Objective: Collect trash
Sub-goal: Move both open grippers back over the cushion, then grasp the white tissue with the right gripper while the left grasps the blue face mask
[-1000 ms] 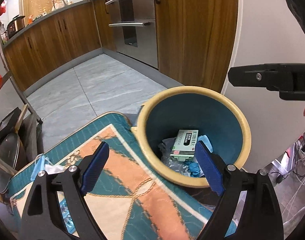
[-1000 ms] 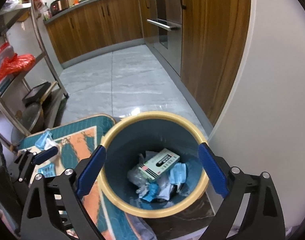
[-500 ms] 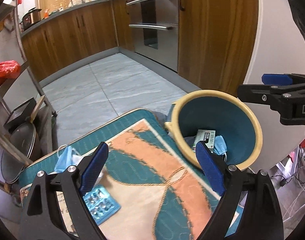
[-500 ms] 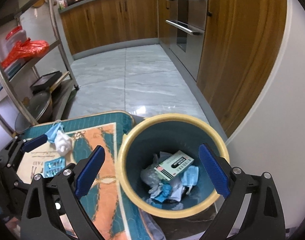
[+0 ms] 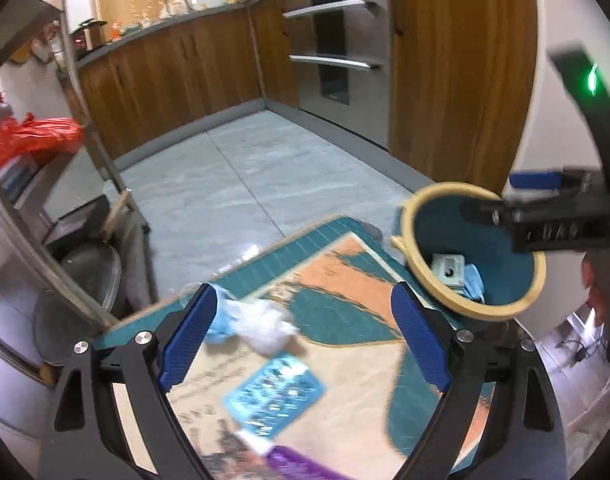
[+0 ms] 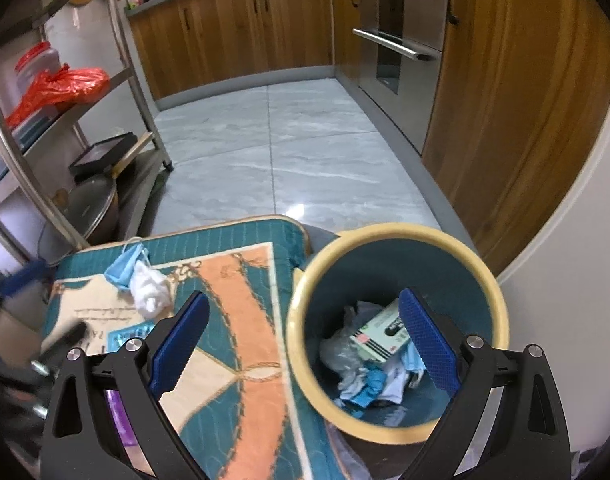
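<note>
A teal bin with a yellow rim stands right of a patterned mat and holds a green box, masks and wrappers. On the mat lie a blue face mask, a crumpled white tissue, a blue blister pack and a purple item. My left gripper is open and empty above the tissue and blister pack. My right gripper is open and empty above the bin's left rim.
A metal shelf rack with pans and a red bag stands to the left. Wooden cabinets and an oven line the back and right. A grey tiled floor lies beyond the mat.
My left gripper has swung left from over the bin to over the tissue and blister pack. My right gripper has drifted left, so the bin sits further right in its view.
</note>
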### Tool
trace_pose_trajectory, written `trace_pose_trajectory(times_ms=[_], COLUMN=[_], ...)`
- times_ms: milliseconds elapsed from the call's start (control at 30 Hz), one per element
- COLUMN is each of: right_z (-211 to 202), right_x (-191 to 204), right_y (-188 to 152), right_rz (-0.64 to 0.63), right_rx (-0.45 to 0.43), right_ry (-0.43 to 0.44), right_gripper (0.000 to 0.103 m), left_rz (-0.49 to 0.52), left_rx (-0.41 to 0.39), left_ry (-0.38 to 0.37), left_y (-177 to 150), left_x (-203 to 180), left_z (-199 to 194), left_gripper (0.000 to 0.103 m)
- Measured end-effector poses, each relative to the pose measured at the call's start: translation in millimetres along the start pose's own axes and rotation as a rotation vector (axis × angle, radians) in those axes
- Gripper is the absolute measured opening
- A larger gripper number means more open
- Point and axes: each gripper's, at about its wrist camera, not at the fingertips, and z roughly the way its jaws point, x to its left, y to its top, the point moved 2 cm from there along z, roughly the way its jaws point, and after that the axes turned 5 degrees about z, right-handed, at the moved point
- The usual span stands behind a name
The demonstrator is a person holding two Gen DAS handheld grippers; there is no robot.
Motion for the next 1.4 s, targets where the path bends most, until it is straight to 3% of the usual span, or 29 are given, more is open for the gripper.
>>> trace_pose_trajectory(times_ms=[67,267,400,467,633,867,1033,1167,1267,1333,1400], right_z=[3.3,26.9,45.0,56.8,78.3,102.6,117.8,127.0,134.2,138.5,143.4], right_x=[3.5,19.2,33.9,42.4,72.5,121.1,129.1,136.0,141.0,146.4,154.6], right_y=[0.4,-9.1,-17.4,-21.0,-24.1,-35.3,-32.8,-30.4,-30.2,-31.4,-32.7], right_rz=[0.011,0.023,-0.029,-0.021,-0.058,-0.268,-0.232,-0.207,-0.176,-0.168,-0.179], right_rx=[0.002,0.079,0.126,0.163,0.188,0.177,0.203,0.214,0.242,0.256,0.266], right_ry=[0.003,0.030,0.014,0.034,0.097,0.147,0.181,0.208,0.265,0.283,0.297], right_gripper=[0.095,0.095,0.095,0.095,0.095,0.095,0.095,0.093,0.085,0.072,0.067], left_rz=[-0.058,-0.116,-0.221,-0.255,-0.294,-0.261,-0.279,-0.334,-0.378,-0.365,-0.348], left_rx=[-0.004,-0.023,0.075,0.072,0.121,0.198,0.230,0.264,0.265,0.271,0.274], left_ry=[0.012,0.095,0.090,0.088,0.103,0.107,0.111,0.079,0.049,0.035,0.016], left_y=[5.2,-1.0,-24.0,-25.5,-35.1,-50.1,-63.1,-70.8,-73.4,-73.2,-72.1], left_x=[24.6,82.1,107.4,118.9,135.1,145.5,155.0,163.9,167.2,163.5,159.3], left_z=[-5.7,-6.4,21.0,29.3,56.0,90.0,105.4,118.0,124.3,129.2,134.0], left_gripper=[0.093,0.095,0.094,0.094,0.094,0.094,0.094,0.088,0.087,0.085,0.084])
